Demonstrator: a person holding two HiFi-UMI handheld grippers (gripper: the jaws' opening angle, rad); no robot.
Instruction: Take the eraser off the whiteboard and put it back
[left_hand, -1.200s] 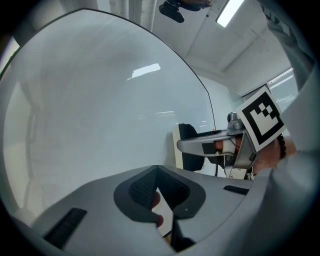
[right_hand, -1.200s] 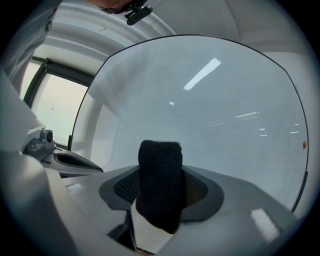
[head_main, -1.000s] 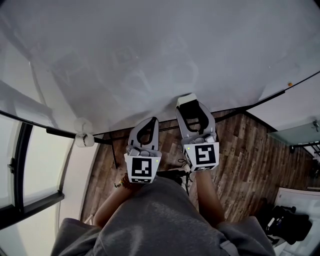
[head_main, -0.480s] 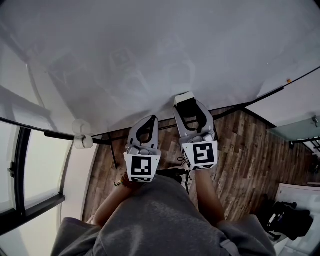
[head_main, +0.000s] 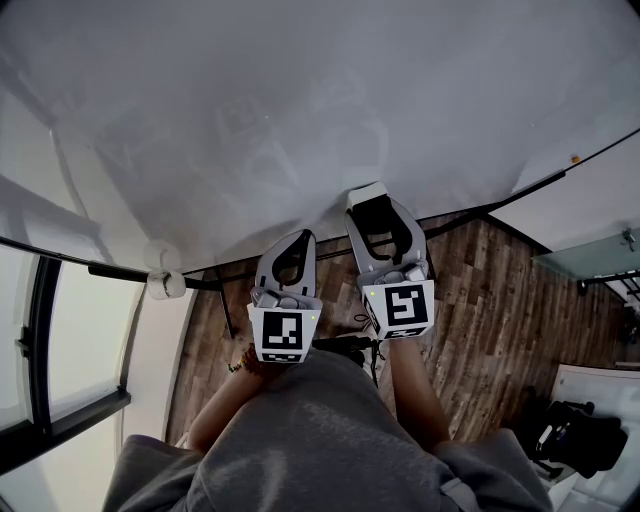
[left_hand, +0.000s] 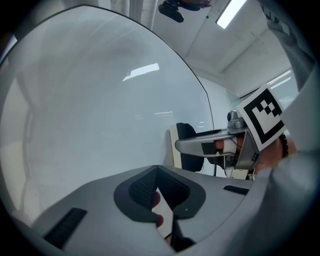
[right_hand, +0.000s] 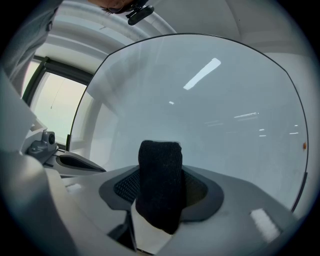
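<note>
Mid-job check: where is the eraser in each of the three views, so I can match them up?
Head view: eraser just right of centre, held in the right gripper.
Left gripper view: right of centre, dark with a pale edge, at the tip of the right gripper.
Right gripper view: bottom centre, black felt clamped between the jaws.
Shared landmark: the whiteboard, behind it in all three.

1. the whiteboard (head_main: 300, 100) stands before both grippers.
2. the eraser (right_hand: 160, 185) sits between the right gripper's (head_main: 380, 225) jaws, near the whiteboard's lower edge.
3. the left gripper (head_main: 293, 262) lies left of it, farther back.
</note>
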